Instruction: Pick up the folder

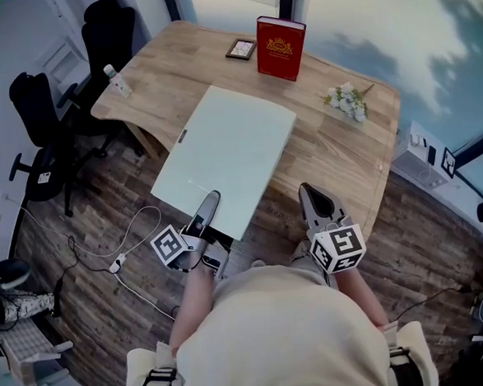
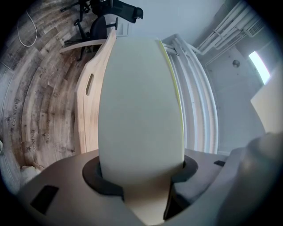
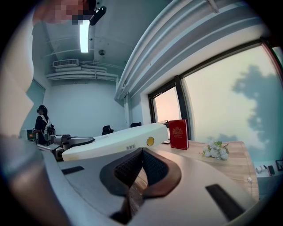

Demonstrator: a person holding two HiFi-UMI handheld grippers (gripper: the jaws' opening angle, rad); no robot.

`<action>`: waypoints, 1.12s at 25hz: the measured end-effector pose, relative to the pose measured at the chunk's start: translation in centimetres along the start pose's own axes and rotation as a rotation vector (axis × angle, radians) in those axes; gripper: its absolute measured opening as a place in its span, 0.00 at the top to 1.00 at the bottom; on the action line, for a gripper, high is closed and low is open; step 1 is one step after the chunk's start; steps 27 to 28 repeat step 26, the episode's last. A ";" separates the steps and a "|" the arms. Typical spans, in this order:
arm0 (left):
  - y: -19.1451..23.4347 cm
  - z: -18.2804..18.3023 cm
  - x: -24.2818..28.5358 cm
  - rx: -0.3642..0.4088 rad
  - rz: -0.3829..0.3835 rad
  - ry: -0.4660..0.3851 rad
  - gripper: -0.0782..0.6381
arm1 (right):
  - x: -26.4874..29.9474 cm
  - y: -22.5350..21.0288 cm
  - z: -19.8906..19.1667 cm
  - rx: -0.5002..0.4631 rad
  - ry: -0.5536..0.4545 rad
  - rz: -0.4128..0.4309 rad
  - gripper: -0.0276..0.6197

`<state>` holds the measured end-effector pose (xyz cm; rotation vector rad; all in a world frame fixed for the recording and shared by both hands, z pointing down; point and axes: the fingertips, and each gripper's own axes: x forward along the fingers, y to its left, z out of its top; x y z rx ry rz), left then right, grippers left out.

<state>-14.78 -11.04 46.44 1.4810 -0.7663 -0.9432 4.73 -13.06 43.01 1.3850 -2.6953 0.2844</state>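
The folder is a thick pale box file. It hangs slanted over the near left part of the wooden table, its near corner out past the table's edge. My left gripper is shut on its near edge. In the left gripper view the folder fills the space between the jaws of that gripper. My right gripper sits to the folder's right at the table's near edge, shut with nothing in it. The right gripper view shows the folder raised above the tabletop, beyond the closed gripper.
A red book stands at the table's far side beside a small picture frame. White flowers lie at the right and a bottle stands on the left corner. Black chairs and floor cables are on the left.
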 end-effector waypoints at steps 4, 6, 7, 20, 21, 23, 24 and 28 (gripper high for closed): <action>-0.1 -0.1 0.1 -0.004 -0.006 0.002 0.50 | 0.0 -0.1 0.0 0.005 0.005 -0.010 0.93; -0.2 -0.1 0.1 -0.008 -0.009 0.002 0.50 | 0.0 -0.1 -0.1 0.004 0.005 -0.013 0.93; -0.2 -0.1 0.2 -0.008 -0.010 0.001 0.50 | 0.0 -0.1 -0.1 0.004 0.005 -0.014 0.93; -0.4 -0.5 0.1 -0.012 -0.011 0.002 0.50 | -0.3 0.0 -0.2 0.006 0.004 -0.020 0.93; -0.3 -0.5 0.1 -0.013 -0.010 0.002 0.50 | -0.3 0.0 -0.2 0.005 0.003 -0.020 0.93; -0.3 -0.6 0.0 -0.015 -0.010 0.002 0.50 | -0.4 0.1 -0.1 0.004 0.001 -0.019 0.93; -0.3 -0.6 -0.1 -0.017 -0.010 0.001 0.50 | -0.5 0.1 -0.1 0.003 0.000 -0.019 0.93; -0.4 -0.8 -0.3 -0.021 -0.011 -0.001 0.50 | -0.7 0.2 0.0 0.000 -0.002 -0.017 0.93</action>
